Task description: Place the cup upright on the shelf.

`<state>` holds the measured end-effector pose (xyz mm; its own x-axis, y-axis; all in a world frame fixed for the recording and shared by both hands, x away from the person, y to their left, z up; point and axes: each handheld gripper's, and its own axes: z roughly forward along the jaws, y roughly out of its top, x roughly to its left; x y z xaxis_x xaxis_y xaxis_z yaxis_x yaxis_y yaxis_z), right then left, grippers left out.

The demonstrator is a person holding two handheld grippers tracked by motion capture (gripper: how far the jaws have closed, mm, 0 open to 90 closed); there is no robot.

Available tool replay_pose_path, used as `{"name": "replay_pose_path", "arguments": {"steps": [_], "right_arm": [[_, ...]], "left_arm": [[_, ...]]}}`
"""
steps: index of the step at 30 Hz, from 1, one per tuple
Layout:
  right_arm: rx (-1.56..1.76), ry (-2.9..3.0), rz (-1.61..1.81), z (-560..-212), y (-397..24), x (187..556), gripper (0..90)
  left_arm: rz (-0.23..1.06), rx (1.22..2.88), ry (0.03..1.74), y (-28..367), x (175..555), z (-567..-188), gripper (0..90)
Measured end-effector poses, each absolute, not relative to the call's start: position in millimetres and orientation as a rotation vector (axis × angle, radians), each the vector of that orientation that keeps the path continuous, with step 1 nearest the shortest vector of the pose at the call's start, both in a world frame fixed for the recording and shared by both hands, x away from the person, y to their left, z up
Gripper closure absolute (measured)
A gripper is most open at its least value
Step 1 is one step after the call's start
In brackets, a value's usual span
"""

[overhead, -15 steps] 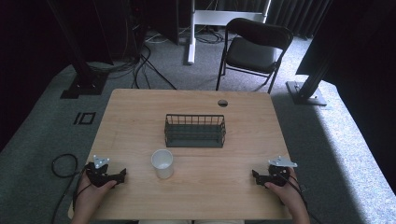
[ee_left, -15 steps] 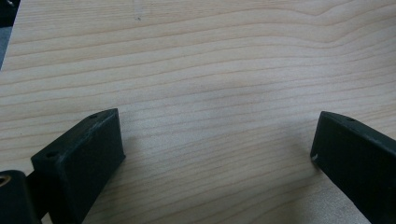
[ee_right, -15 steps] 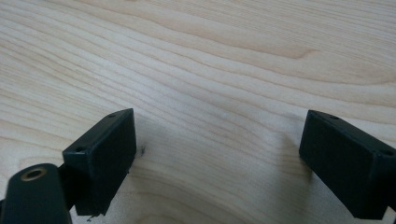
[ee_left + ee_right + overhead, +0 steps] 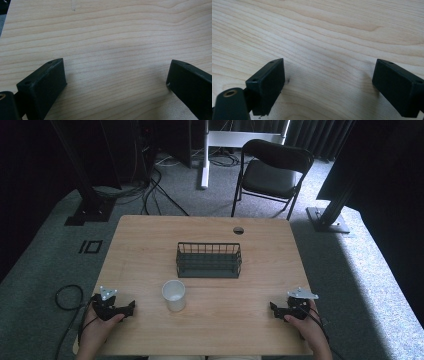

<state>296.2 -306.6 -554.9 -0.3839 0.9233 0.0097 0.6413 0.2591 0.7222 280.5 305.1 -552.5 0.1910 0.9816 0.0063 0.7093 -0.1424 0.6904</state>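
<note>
A wooden table [image 4: 150, 240] carries everything. The wire basket [image 4: 208, 260] stands ahead, between both grippers. The white cup [image 4: 174, 295] sits just right of the left gripper [image 4: 131, 307], untouched. The right gripper [image 4: 273, 307] rests well apart. Both grippers' jaws gape wide over bare wood.

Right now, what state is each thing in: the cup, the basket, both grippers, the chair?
White cup: upright on the table, mouth up, not gripped.
Wire basket: upright, looks empty.
Left gripper: jaws wide apart, nothing between them.
Right gripper: jaws wide apart, nothing between them.
Folding chair: unfolded, unoccupied.
</note>
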Motion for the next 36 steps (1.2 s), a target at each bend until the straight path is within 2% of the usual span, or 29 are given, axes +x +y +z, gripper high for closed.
{"name": "replay_pose_path", "arguments": {"steps": [24, 36], "right_arm": [[1.415, 2.107, 0.939, -554, -306, 297, 12.4], [1.325, 2.137, 1.002, -537, -286, 300, 12.4]], "left_arm": [[0.639, 1.918, 1.576, 305, 280, -552, 2.7], [0.639, 1.918, 1.576, 305, 281, -553, 2.8]]}}
